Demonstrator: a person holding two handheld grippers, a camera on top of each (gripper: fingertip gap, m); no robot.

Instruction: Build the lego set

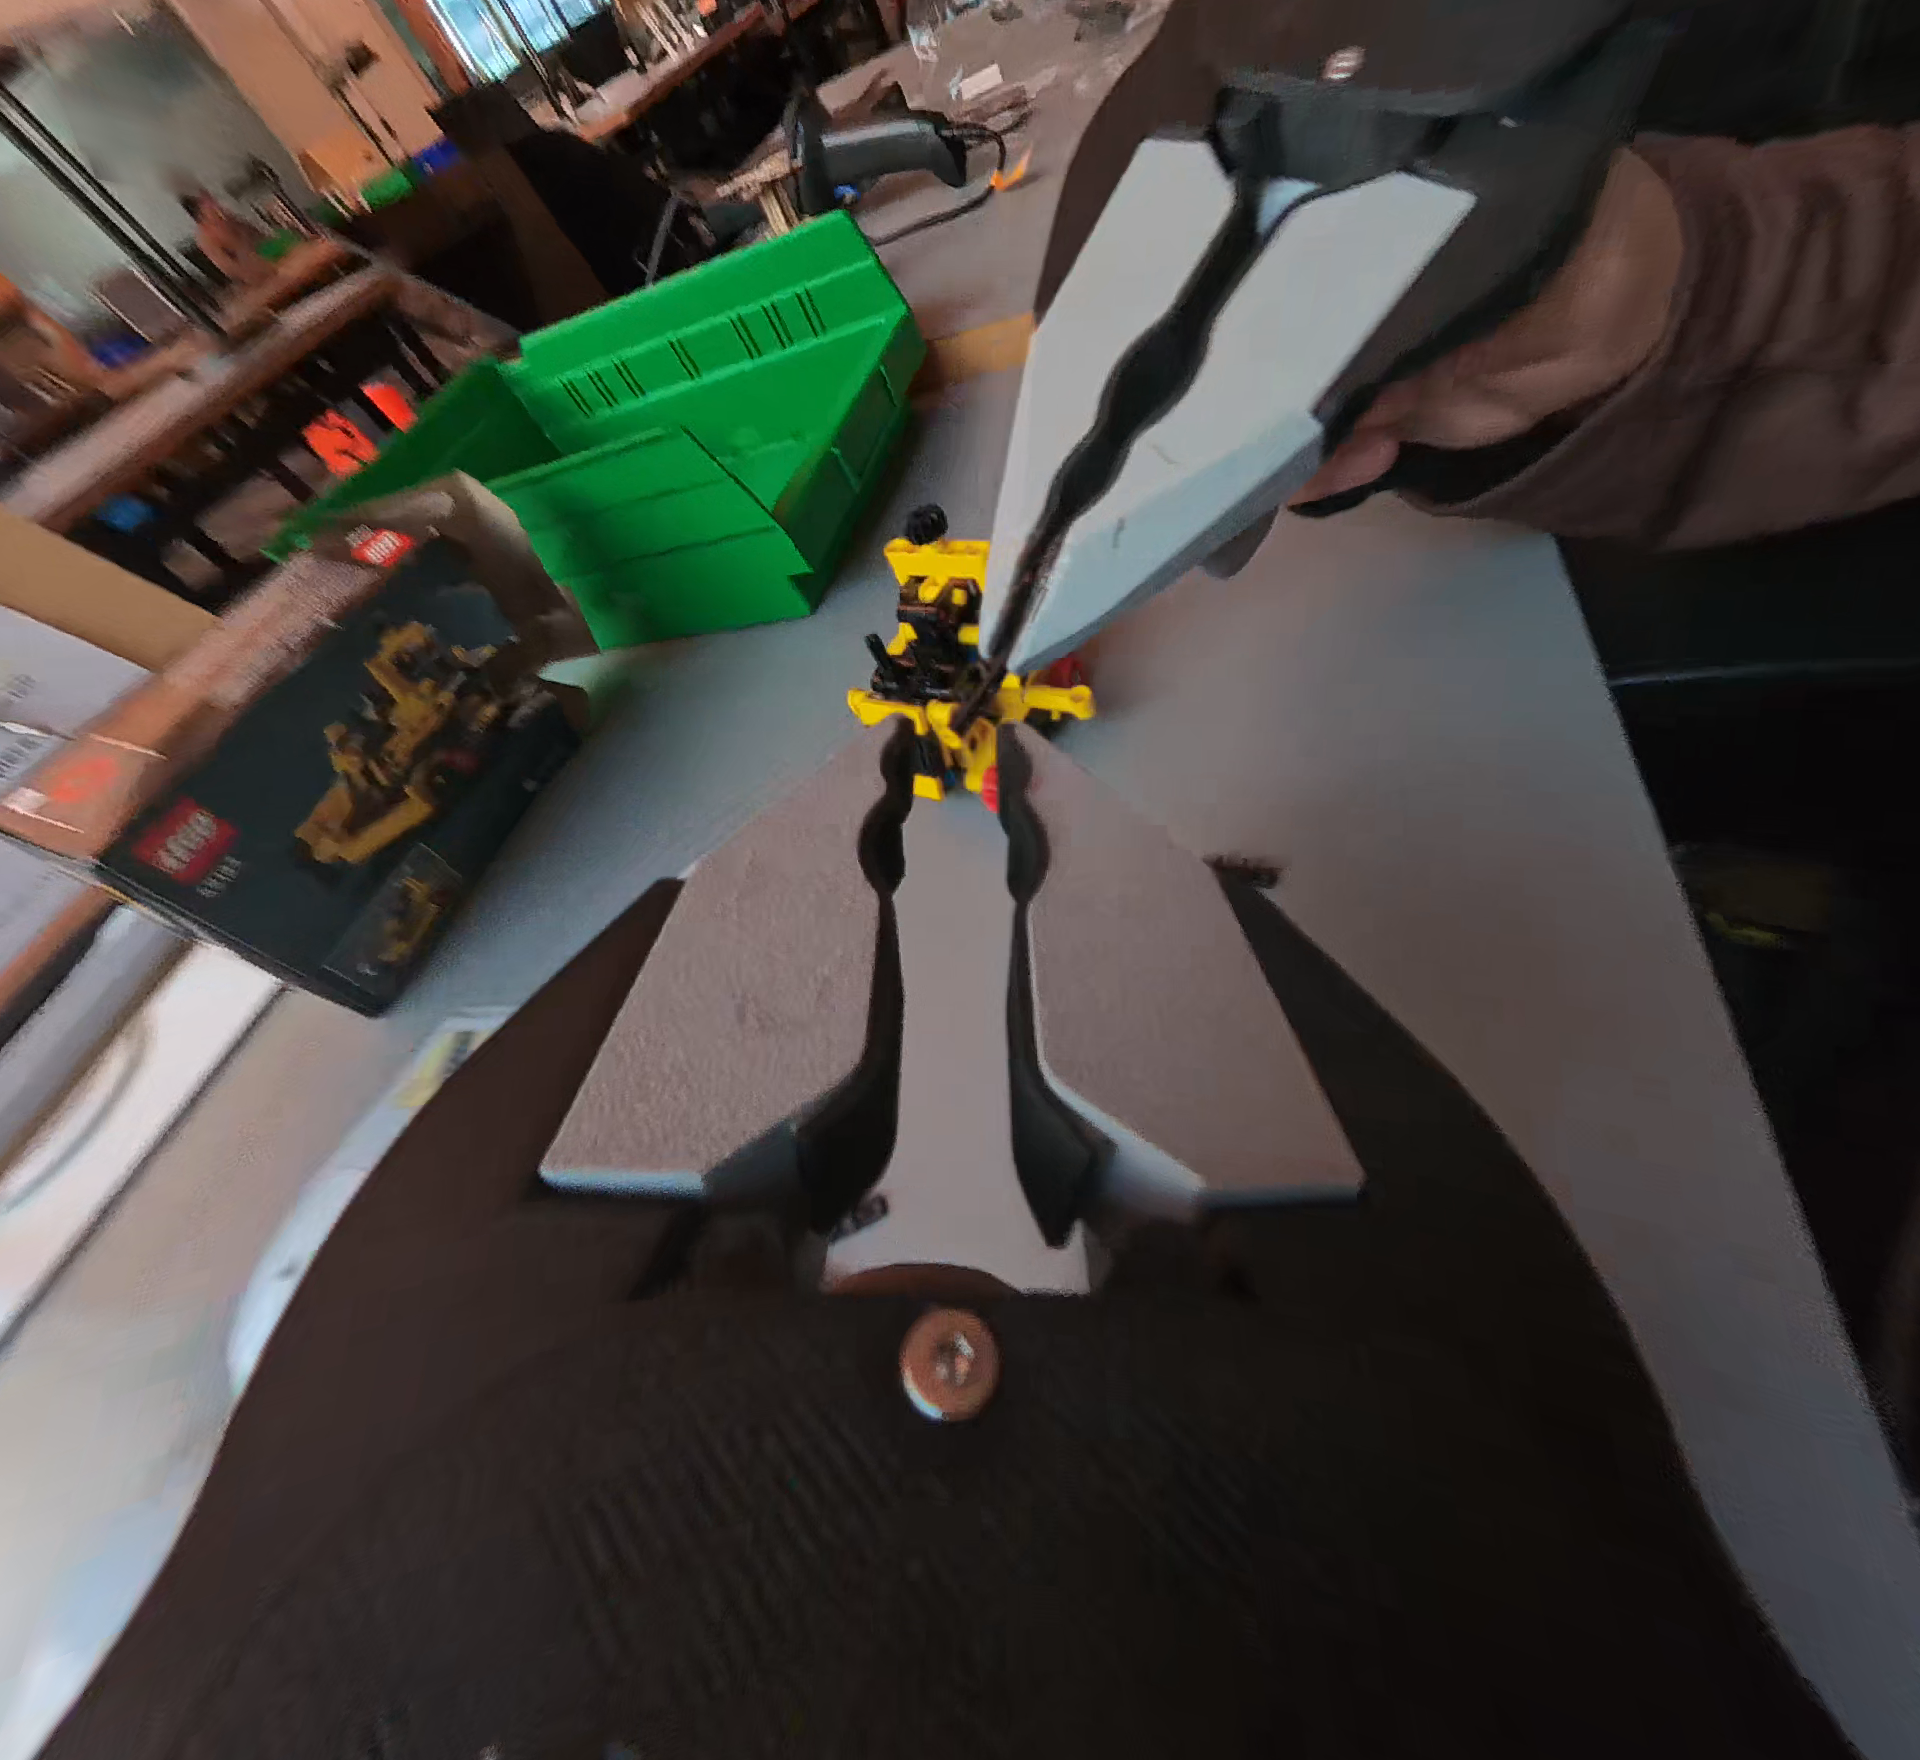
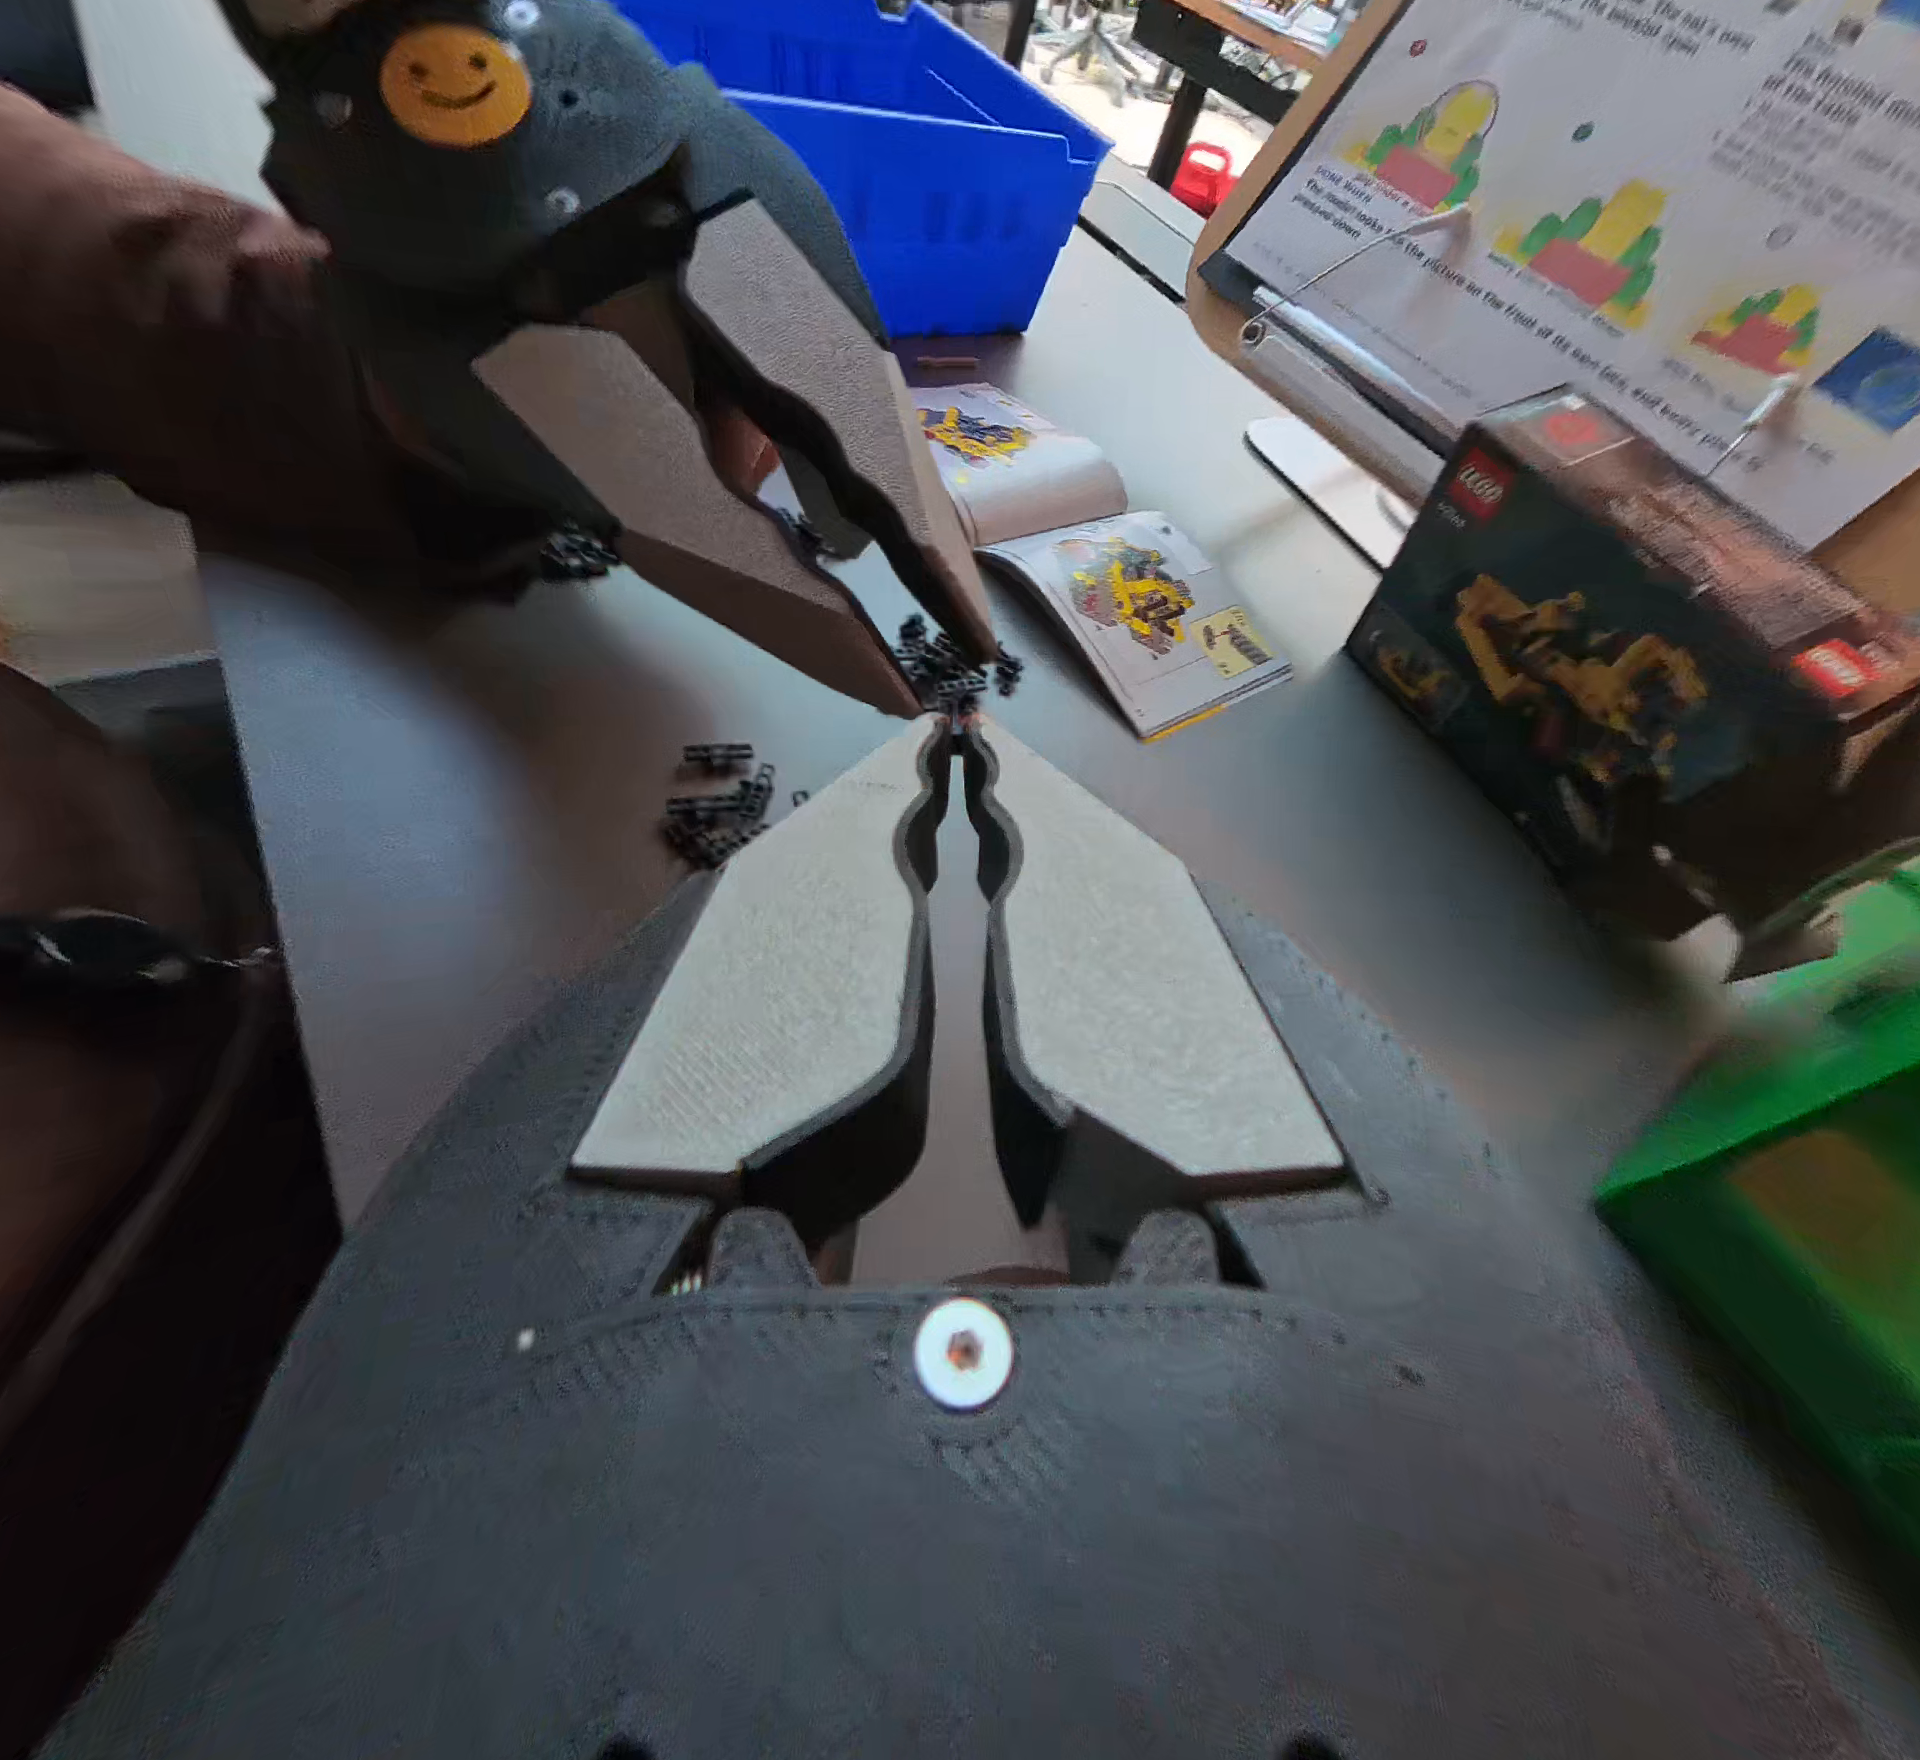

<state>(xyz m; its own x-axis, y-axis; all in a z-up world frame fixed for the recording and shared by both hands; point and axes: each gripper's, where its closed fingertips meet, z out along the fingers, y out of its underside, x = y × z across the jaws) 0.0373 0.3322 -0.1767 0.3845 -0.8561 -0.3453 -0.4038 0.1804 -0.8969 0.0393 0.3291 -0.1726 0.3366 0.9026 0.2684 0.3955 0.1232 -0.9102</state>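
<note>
A small yellow and black lego model (image 1: 940,661) stands on the grey table, just beyond my left gripper (image 1: 954,760), which is open with a narrow gap. My right gripper (image 1: 987,671) comes in from the upper right. It is shut, and a small dark piece (image 1: 971,711) sticks out of its tips in front of the model. In the right wrist view my right gripper (image 2: 957,736) is pinched shut, tip to tip with the left gripper (image 2: 951,676). The model is hidden in that view. Loose black pieces (image 2: 717,817) lie on the table.
A green bin (image 1: 707,443) and the dark lego box (image 1: 312,775) stand to the left of the model. In the right wrist view an open instruction booklet (image 2: 1143,609), a blue bin (image 2: 883,131) and a propped instruction board (image 2: 1610,152) stand behind. The table edge runs along the right. Only a small space, under 4 cm, lies between the two pairs of fingers.
</note>
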